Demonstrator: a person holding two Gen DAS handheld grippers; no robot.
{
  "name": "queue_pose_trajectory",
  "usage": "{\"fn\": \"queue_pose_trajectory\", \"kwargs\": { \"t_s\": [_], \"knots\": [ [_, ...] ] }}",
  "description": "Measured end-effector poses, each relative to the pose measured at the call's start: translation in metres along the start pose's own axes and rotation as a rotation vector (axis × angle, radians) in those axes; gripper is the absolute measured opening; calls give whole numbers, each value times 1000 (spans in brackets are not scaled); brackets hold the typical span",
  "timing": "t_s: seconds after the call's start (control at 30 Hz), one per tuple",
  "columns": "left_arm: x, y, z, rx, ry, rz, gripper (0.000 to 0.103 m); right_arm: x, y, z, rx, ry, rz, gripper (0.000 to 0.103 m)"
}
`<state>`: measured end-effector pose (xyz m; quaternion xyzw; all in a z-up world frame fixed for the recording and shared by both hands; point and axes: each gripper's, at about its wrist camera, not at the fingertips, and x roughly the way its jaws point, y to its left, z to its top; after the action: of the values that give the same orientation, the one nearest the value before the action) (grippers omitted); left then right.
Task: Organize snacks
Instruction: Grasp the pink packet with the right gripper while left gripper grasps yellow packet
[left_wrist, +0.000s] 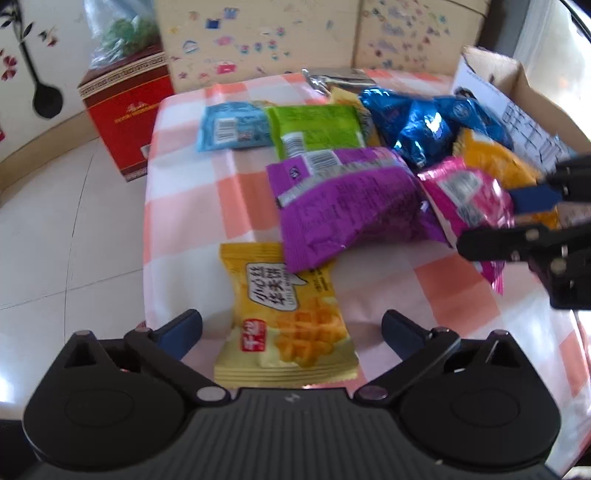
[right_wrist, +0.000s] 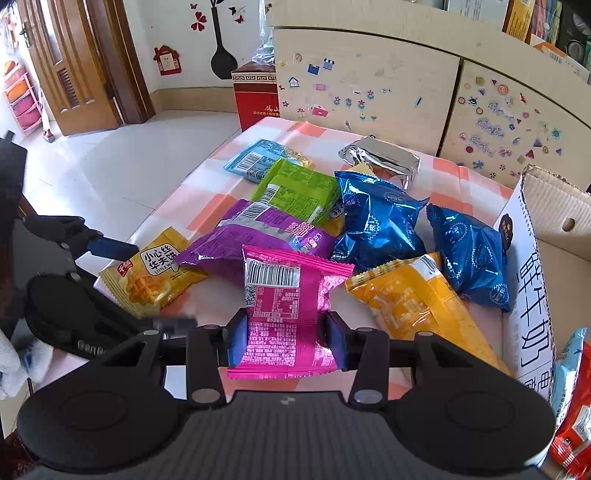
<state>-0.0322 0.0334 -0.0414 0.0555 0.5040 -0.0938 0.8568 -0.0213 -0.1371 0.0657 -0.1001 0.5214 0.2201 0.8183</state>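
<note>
My left gripper (left_wrist: 291, 332) is open above the table's near edge. A yellow mango-print snack packet (left_wrist: 284, 321) lies flat between its fingers, and neither pad touches it. My right gripper (right_wrist: 287, 339) is shut on a pink snack packet (right_wrist: 280, 306), its pads pressing both sides. In the left wrist view, the right gripper (left_wrist: 506, 221) holds that pink packet (left_wrist: 461, 192) at the right. More packets lie on the checked cloth: purple (right_wrist: 255, 236), green (right_wrist: 299, 188), light blue (right_wrist: 258, 158), two dark blue (right_wrist: 376, 221), orange (right_wrist: 410, 299) and silver (right_wrist: 380, 158).
An open cardboard box (right_wrist: 535, 236) stands at the table's right edge, with red and blue packets (right_wrist: 572, 406) inside. A red carton (left_wrist: 125, 122) sits on the floor beyond the table's left side. A stickered cabinet (right_wrist: 369, 85) backs the table. The tiled floor lies to the left.
</note>
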Motion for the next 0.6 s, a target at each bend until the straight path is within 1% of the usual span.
{"fn": "queue_pose_trajectory", "kwargs": {
  "t_s": [0.17, 0.3, 0.37, 0.43, 0.47, 0.5, 0.6],
  "knots": [
    [1, 0, 2, -2, 15, -6, 103, -1, 0, -1, 0, -1, -4, 51],
    [1, -1, 5, 17, 25, -2, 102, -1, 1, -1, -8, 0, -12, 51],
    [-2, 1, 5, 0, 16, -12, 91, -2, 1, -1, -10, -5, -16, 51],
    [-7, 1, 6, -7, 0, -12, 67, -4, 1, 0, -7, -14, -17, 51],
    [-10, 1, 6, -3, -5, -7, 62, -6, 0, 0, -4, -18, -16, 51],
    [-11, 1, 5, 0, -10, -7, 54, -7, -1, 1, -3, -21, -14, 51],
    [-15, 2, 2, -20, -17, -6, 50, -8, 0, 1, -4, -27, -17, 51]
  ]
}}
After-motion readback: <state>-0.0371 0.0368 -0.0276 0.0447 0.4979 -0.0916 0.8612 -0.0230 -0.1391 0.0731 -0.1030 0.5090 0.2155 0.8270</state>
